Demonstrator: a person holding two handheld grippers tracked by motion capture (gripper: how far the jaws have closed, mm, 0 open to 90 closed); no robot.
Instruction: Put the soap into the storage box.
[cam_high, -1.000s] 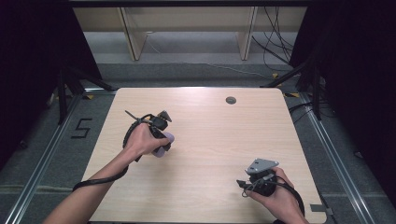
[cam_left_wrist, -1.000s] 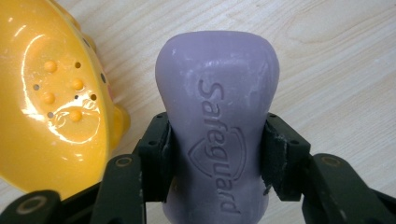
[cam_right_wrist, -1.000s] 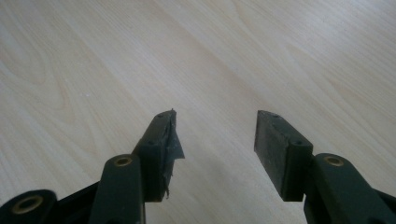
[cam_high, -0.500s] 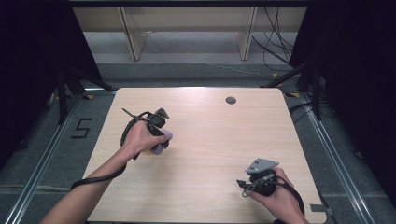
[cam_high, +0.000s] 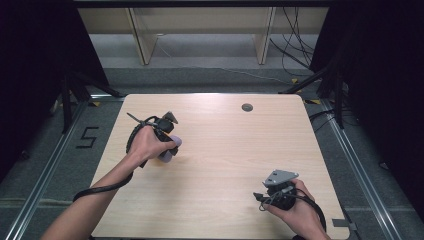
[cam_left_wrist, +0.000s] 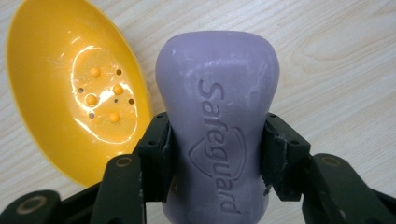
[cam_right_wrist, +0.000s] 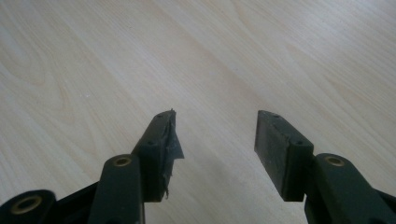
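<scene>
The left gripper (cam_high: 167, 145) has drifted slightly toward the table's left edge with the purple Safeguard soap bar (cam_left_wrist: 219, 135); its jaws clamp the bar's sides, just beside a yellow soap dish (cam_left_wrist: 60, 93); the right gripper (cam_right_wrist: 215, 140) rests near the wooden table (cam_high: 225, 150)'s front right corner, jaws apart, holding nothing.

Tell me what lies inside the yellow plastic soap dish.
Inside the yellow plastic soap dish: small raised bumps and drain holes, nothing else. The purple soap bar in the left gripper covers its near edge.
</scene>
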